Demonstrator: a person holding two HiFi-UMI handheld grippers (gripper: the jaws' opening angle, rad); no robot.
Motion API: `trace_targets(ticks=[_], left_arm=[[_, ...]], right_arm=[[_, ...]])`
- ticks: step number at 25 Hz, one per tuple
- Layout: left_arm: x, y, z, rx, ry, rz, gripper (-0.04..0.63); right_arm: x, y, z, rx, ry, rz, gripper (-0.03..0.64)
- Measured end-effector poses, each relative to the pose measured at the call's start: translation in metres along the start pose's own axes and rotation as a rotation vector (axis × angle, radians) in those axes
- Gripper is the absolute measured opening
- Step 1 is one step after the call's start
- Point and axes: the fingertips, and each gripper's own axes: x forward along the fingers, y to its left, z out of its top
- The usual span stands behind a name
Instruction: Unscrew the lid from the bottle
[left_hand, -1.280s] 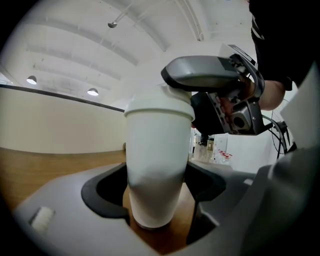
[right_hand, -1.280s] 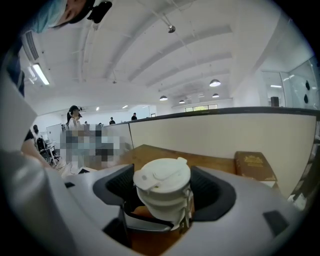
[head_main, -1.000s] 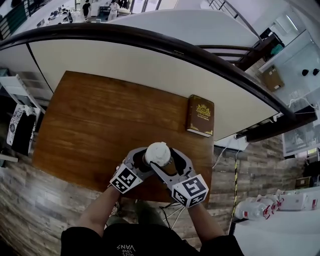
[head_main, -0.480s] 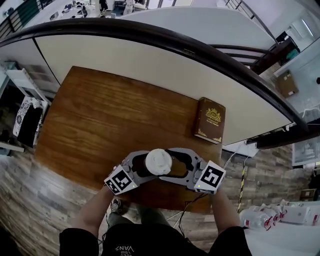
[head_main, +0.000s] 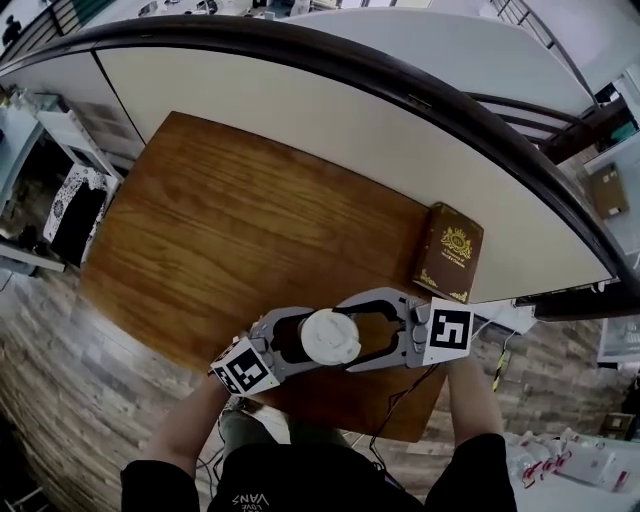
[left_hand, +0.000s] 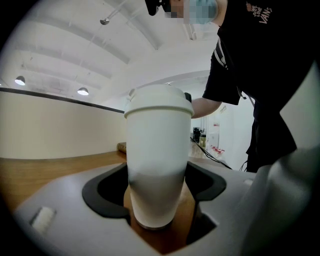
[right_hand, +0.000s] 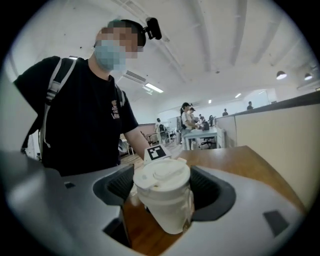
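The bottle (left_hand: 157, 150) stands upright on the wooden table (head_main: 230, 230), near its front edge, down and to the left of the dark book (head_main: 450, 250) as the head camera sees it, and apart from the book. The person has both tongs on it. The left gripper (left_hand: 156, 192) is closed on the lower body, with its dark pads pressing the white wall on either side just above the foot. The right gripper (right_hand: 161, 192) comes in from the book's side and is closed round the lid (right_hand: 161, 177), with a pad tight against each side of the rim.

From where I stand the bottle looks stiff and smooth, with a plain white wall and nothing on it to bite into. The body narrows toward the foot, so I'd expect a low grip to slide or let the bottle spin unless the squeeze is firm. Whether anything is inside I cannot tell, so its weight is a guess. It sits steady enough. The lid has a raised tab on top and a stepped rim. The rim band looks the better place to hold, since the tab looks thin and might flex. The twist should stay level, or the lid may bind on its thread.
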Motion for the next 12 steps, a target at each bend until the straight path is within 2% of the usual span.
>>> trace_targets(ticks=[3,6,9,12], left_arm=[[-0.0026,-0.0001,-0.0039,-0.001,0.011,0.017,0.354],[-0.0051,0.0011,-0.0031,-0.005,0.010,0.028,0.354],[-0.0065,0.0017,-0.0002,-0.001,0.008,0.035,0.354],[-0.0072,0.0026,-0.0016,-0.007,0.009,0.047,0.354]], right_arm=[[0.0041,0.0003,-0.0004,-0.005,0.020,0.040,0.318],[0.0086,-0.0019,-0.0024,0.010,0.047,0.019,0.318],[0.0112,-0.0022,-0.0026,-0.008,0.052,-0.072,0.319],[0.0042,-0.0035,0.0030,0.010,-0.006,-0.221,0.319]])
